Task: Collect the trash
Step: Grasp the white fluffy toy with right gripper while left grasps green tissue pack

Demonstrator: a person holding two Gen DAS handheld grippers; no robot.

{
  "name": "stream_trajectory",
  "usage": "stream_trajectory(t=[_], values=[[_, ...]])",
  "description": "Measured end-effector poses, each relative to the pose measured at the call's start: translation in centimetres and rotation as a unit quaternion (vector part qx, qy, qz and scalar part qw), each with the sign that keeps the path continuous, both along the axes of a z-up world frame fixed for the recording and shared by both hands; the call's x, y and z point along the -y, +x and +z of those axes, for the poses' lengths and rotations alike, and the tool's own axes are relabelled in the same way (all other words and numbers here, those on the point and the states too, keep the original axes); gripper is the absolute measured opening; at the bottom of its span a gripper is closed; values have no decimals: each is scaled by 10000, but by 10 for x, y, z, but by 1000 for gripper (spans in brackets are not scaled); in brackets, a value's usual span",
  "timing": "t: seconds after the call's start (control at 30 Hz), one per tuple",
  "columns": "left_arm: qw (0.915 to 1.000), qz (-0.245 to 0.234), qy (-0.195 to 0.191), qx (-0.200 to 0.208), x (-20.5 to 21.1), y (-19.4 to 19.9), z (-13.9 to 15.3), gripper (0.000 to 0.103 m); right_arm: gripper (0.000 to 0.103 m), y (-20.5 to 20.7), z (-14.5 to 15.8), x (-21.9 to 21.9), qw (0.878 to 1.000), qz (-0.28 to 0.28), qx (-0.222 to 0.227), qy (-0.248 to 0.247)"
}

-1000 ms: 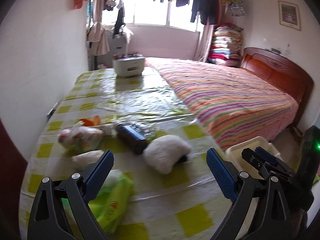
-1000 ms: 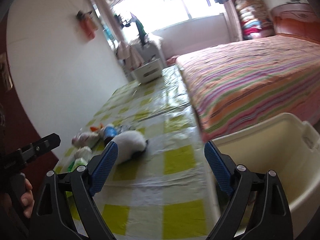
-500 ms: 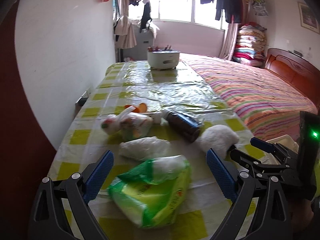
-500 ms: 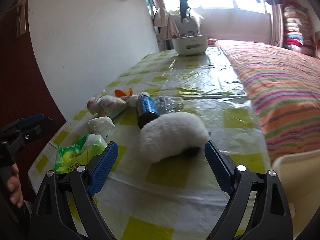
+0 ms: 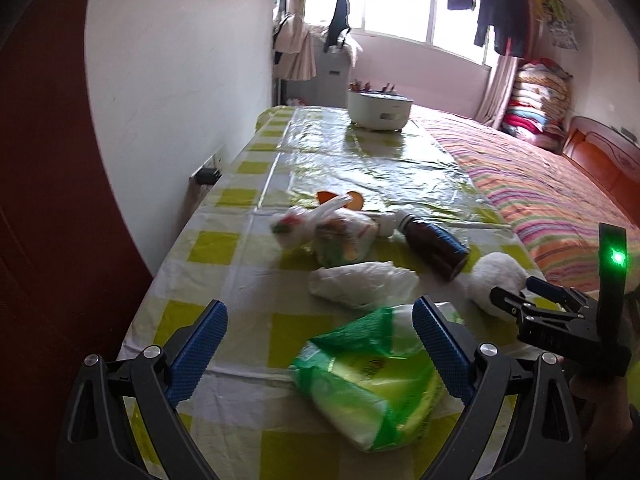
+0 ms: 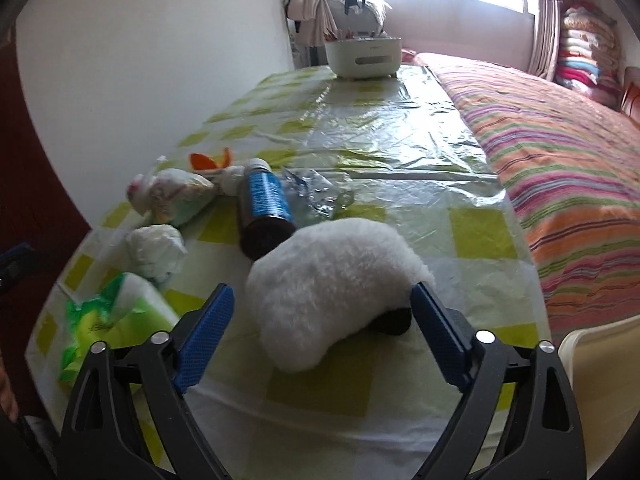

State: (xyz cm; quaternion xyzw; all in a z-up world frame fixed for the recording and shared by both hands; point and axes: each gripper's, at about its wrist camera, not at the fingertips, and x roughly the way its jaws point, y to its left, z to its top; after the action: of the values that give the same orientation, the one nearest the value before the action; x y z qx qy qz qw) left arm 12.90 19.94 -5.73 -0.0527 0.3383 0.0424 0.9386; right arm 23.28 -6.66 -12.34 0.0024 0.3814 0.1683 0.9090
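The left gripper (image 5: 318, 344) is held with jaws spread wide, empty, above the near end of the table (image 5: 360, 164), with one green tissue pack (image 5: 372, 380) lying between and under its fingers. The right gripper (image 6: 322, 330) is likewise spread and empty, a single white fluffy object (image 6: 332, 276) lying between its blue pads (image 6: 206, 334). Counted on the checked cloth: one dark bottle (image 6: 264, 208) on its side, two white plastic bags (image 6: 172, 196) (image 6: 156, 248), one clear wrapper (image 6: 312, 192), and orange peel (image 6: 210, 160). One white pot (image 6: 362, 56) stands at the far end. A pale bin (image 6: 600, 364) is seen beside the table, right.
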Motion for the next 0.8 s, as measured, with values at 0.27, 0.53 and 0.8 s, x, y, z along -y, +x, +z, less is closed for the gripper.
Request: stream_trajectory(t=[0.27, 0.53, 0.8], values=[[9998, -50, -105, -145, -6, 3, -8, 91, 94, 27, -8, -15, 9986, -6, -190, -497], [9995, -152, -63, -265, -4, 4, -11, 91, 55, 25, -3, -3, 9992, 12, -221, -327], [9961, -497, -198, -708, -1, 7, -23, 91, 54, 4, 8, 21, 9992, -24, -38, 402]])
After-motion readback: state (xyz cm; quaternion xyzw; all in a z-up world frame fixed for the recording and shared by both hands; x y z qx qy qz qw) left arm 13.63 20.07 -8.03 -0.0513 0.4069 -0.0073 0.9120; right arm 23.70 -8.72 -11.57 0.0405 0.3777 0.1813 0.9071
